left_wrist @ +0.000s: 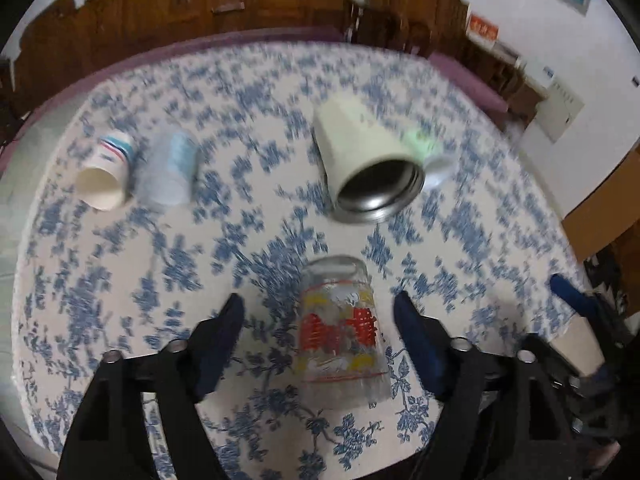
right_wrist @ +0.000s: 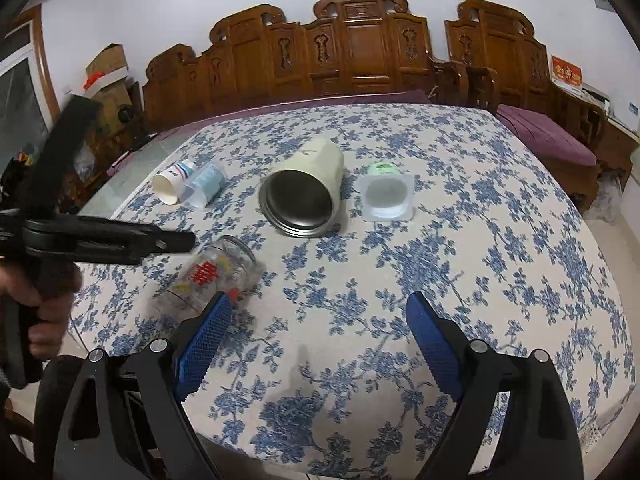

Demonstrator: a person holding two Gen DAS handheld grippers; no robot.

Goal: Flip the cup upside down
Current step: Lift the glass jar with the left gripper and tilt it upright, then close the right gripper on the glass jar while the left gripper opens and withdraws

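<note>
A clear glass cup (left_wrist: pixel 340 332) with red and yellow print lies on its side on the blue-flowered tablecloth (left_wrist: pixel 248 208), base towards the far side. My left gripper (left_wrist: pixel 320 308) is open, its fingers on either side of the glass without touching it. The view is blurred. In the right wrist view the glass (right_wrist: pixel 208 280) lies at the left, under the left gripper's black body (right_wrist: pixel 112 240). My right gripper (right_wrist: pixel 320 308) is open and empty over bare cloth, to the right of the glass.
A cream steel-lined mug (right_wrist: pixel 304 196) lies on its side mid-table, mouth towards me. A clear plastic tub (right_wrist: pixel 386 196) sits to its right. A paper cup (right_wrist: pixel 174 182) and a clear plastic cup (right_wrist: pixel 206 188) lie at the far left. Carved wooden benches (right_wrist: pixel 360 52) stand behind.
</note>
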